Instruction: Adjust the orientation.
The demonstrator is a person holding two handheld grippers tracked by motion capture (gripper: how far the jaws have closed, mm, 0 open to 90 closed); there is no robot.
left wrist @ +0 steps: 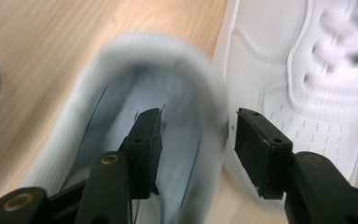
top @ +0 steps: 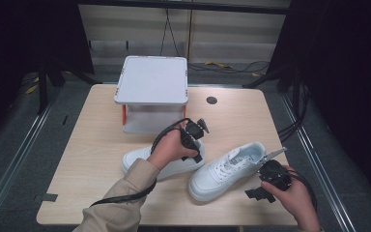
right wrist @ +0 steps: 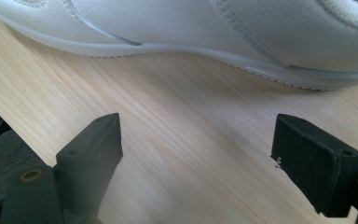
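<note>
Left forearm, tan sleeve, reaches diagonally up from the bottom edge; the left hand grips the left claw, pointed downward. Its jaws stand parted, pads pressing on nothing. Right hand sits low at the near right, holding the right claw with jaws spread wide, nothing between them.

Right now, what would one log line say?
left gripper: open, jaws astride collar of left white leather sneaker | right gripper: open, beside right white sneaker
</note>
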